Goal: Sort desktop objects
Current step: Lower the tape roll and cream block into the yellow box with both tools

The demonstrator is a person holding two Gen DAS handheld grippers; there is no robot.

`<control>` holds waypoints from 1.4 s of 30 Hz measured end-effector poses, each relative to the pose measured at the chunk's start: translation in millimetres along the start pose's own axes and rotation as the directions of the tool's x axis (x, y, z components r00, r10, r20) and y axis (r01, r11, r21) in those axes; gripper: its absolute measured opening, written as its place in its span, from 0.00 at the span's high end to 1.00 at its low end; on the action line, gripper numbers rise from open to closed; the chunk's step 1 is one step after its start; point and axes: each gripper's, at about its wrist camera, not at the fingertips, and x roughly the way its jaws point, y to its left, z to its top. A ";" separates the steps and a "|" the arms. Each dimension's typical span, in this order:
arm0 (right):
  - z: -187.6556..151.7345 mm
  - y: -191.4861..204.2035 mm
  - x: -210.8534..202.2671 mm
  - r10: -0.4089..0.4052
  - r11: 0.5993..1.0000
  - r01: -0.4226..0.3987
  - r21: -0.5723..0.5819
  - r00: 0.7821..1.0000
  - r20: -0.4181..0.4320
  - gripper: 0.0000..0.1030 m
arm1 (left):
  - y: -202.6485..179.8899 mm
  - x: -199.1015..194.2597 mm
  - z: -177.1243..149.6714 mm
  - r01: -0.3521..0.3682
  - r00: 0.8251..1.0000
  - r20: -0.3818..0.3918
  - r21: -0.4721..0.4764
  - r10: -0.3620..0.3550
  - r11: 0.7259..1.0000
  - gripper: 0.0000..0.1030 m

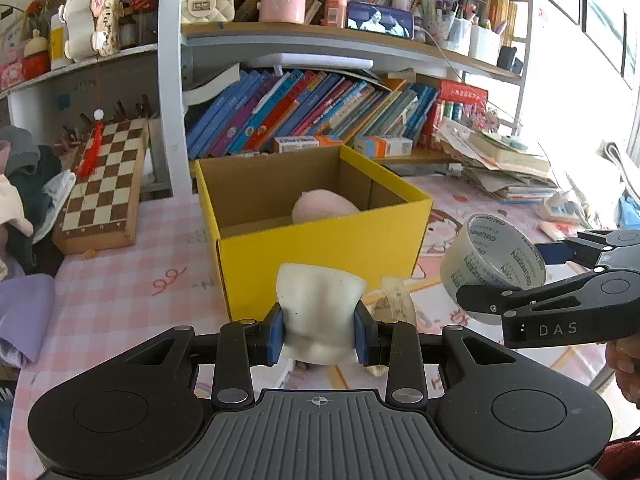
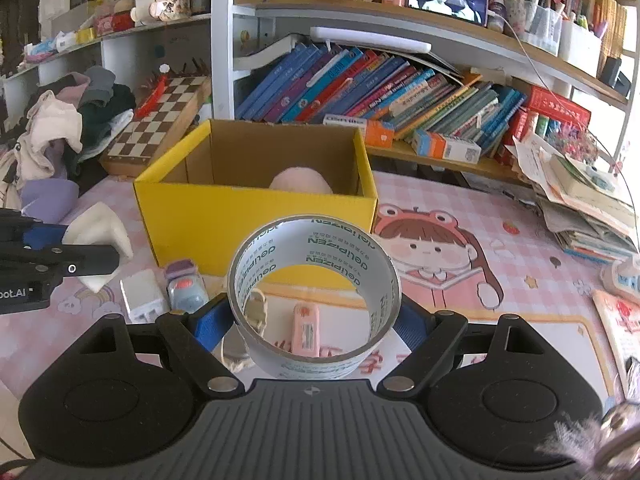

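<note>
A yellow cardboard box (image 1: 320, 248) stands open on the pink desk mat, with a pale pink rounded object (image 1: 322, 208) inside. My left gripper (image 1: 320, 334) is shut on a soft white squashed object (image 1: 320, 312), held just in front of the box's near wall. In the right wrist view that white object (image 2: 100, 232) shows at the left. My right gripper (image 2: 314, 320) is shut on a roll of clear tape (image 2: 314, 292), held above the mat in front of the box (image 2: 256, 216). The tape roll (image 1: 494, 264) and right gripper (image 1: 560, 280) appear right of the box in the left wrist view.
On the mat near the box lie a white block (image 2: 142, 294), a small purple toy car (image 2: 185, 286), a pink eraser (image 2: 306, 328) and a beige tape piece (image 1: 394, 300). A chessboard (image 1: 104, 188) leans at left beside clothes (image 2: 52, 136). Bookshelves stand behind; papers (image 2: 576, 192) pile at right.
</note>
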 end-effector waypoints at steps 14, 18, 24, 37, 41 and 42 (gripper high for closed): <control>46.2 -20.6 21.4 0.074 0.996 -0.071 -0.049 0.994 0.079 0.19 | -3.4 20.4 36.0 -0.041 0.998 0.053 0.004 0.041 0.999 0.69; 61.9 -25.0 32.5 0.100 0.993 -0.093 -0.071 0.990 0.097 0.19 | 0.7 26.8 47.4 -0.070 0.995 0.066 0.006 0.069 0.998 0.69; 87.9 -30.0 53.1 0.140 0.987 -0.127 -0.103 0.983 0.122 0.19 | 8.1 39.3 64.5 -0.102 0.992 0.073 0.020 0.100 0.995 0.69; 148.9 -23.8 116.1 0.223 0.955 -0.191 -0.226 0.966 0.129 0.19 | 17.3 88.8 89.0 -0.132 0.991 0.033 0.088 0.130 0.987 0.69; 163.1 -22.1 137.5 0.239 0.942 -0.201 -0.268 0.964 0.118 0.19 | 20.1 104.0 94.1 -0.138 0.990 0.011 0.105 0.137 0.985 0.69; 166.0 -22.1 143.0 0.241 0.940 -0.203 -0.276 0.964 0.113 0.19 | 20.5 107.3 95.0 -0.139 0.990 0.007 0.109 0.139 0.984 0.69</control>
